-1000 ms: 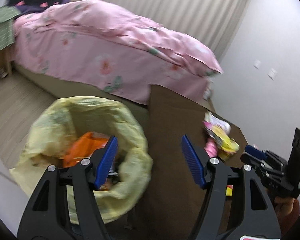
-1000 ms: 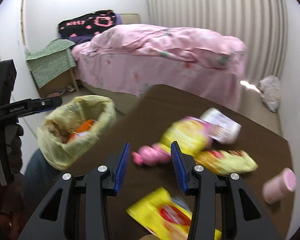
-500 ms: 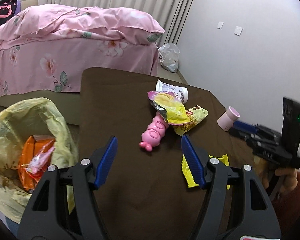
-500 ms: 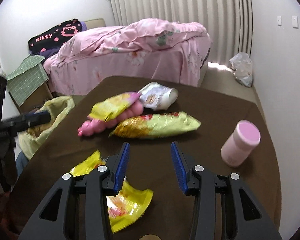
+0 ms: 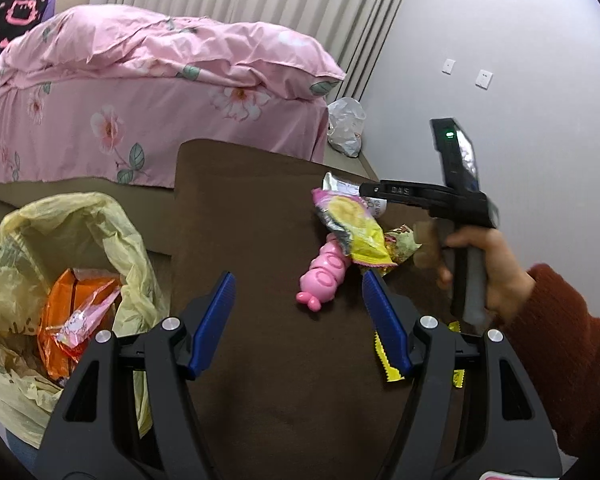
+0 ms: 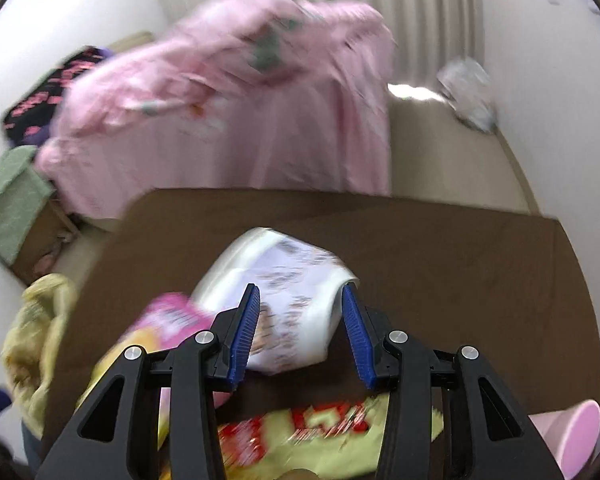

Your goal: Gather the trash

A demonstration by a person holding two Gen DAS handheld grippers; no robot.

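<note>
We are holding the right gripper (image 6: 300, 328) over the brown table (image 6: 460, 272), its jaws standing apart around a white printed wrapper (image 6: 288, 280) at the table's far middle (not visibly pinching it). Our left gripper (image 5: 296, 320) is hovering wide apart, nothing between, near the yellow trash bag (image 5: 60, 232) at the left.

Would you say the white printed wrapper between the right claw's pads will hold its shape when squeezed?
Probably not. The wrapper looks like puffed thin film, so it should crumple under the pads. It seems empty, hence light. Its glossy surface may slip, so a firm pinch seems wise.
</note>
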